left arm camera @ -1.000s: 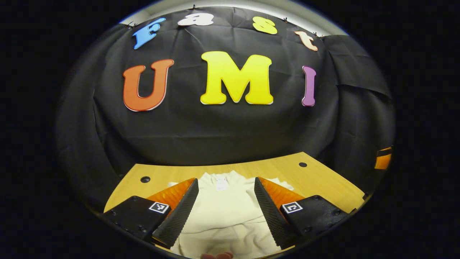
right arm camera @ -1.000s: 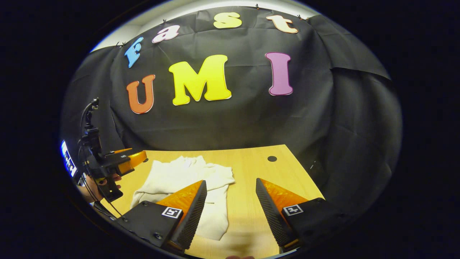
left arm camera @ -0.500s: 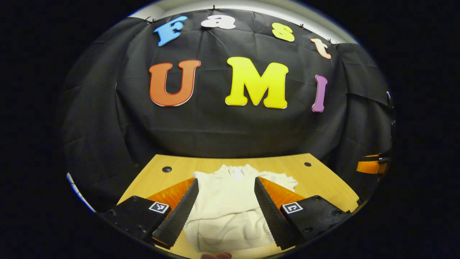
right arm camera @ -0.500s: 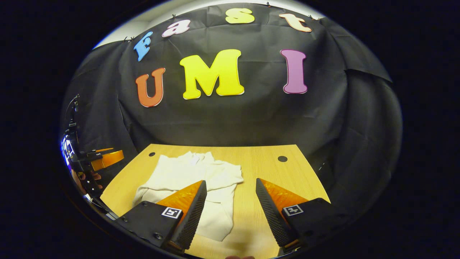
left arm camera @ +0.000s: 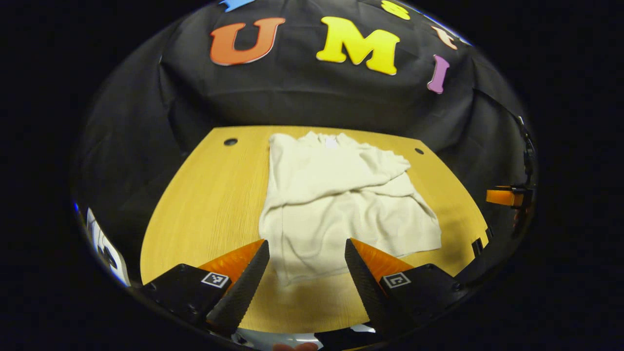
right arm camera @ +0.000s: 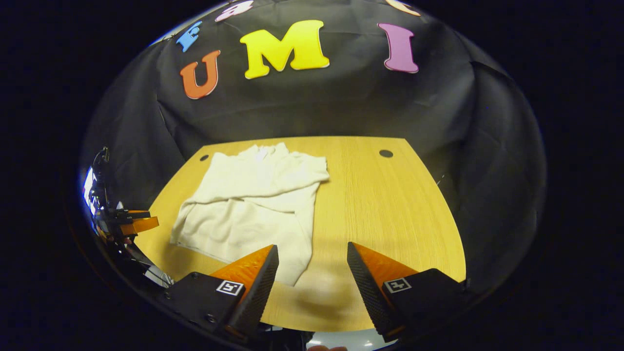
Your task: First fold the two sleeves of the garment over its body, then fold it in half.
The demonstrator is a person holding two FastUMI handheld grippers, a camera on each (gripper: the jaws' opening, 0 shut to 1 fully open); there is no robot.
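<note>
Cream cloth garment (left arm camera: 336,195), sleeves folded over its body, mid-frame on light wooden table (left arm camera: 209,195). Left gripper (left arm camera: 306,278) and right gripper (right arm camera: 312,280) at bottom, jaws apart, holding nothing.

The left gripper (left arm camera: 306,275) was held with its two fingers spread wide apart and nothing between them, both fingertips raised and free of contact; it also appeared small at the far left edge of the right gripper view (right arm camera: 127,225), where its state could not be judged. The right gripper (right arm camera: 312,278) was likewise held with its fingers wide apart, gripping nothing; in the left gripper view it showed as a small form at the far right edge (left arm camera: 507,197). A sliver of a fingertip (left arm camera: 295,346) showed at the bottom edge of the left gripper view.
</note>
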